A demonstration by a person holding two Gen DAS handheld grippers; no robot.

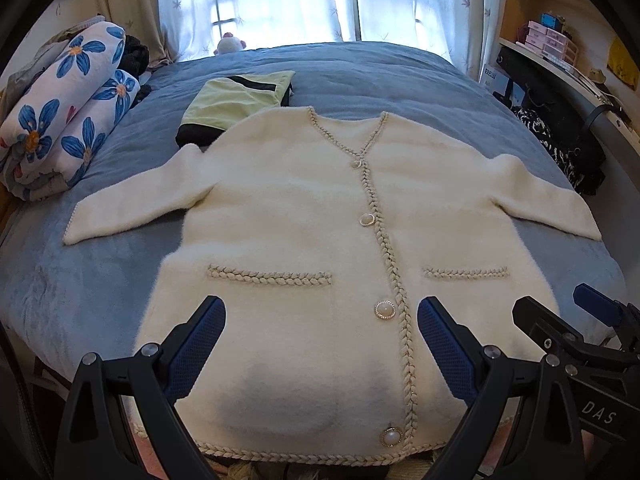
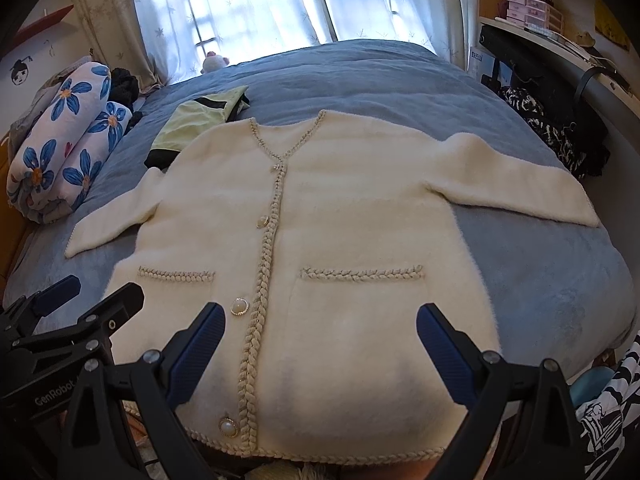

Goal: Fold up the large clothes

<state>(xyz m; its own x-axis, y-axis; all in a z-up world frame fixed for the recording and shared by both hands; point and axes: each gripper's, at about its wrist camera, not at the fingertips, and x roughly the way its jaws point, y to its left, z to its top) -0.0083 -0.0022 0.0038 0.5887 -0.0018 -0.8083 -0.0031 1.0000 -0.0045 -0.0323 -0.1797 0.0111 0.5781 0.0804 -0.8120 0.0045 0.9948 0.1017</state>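
Observation:
A cream fuzzy cardigan with braided trim and pearl buttons lies flat, front up, on the blue bed, sleeves spread to both sides. It also shows in the right wrist view. My left gripper is open and empty, hovering above the cardigan's lower left half near the hem. My right gripper is open and empty above the lower right half. Each gripper shows at the edge of the other's view: the right gripper and the left gripper.
A folded pale green and black garment lies behind the cardigan's left shoulder. A rolled flowered quilt lies at the bed's left edge. A desk with dark clothes stands to the right. Curtains hang behind the bed.

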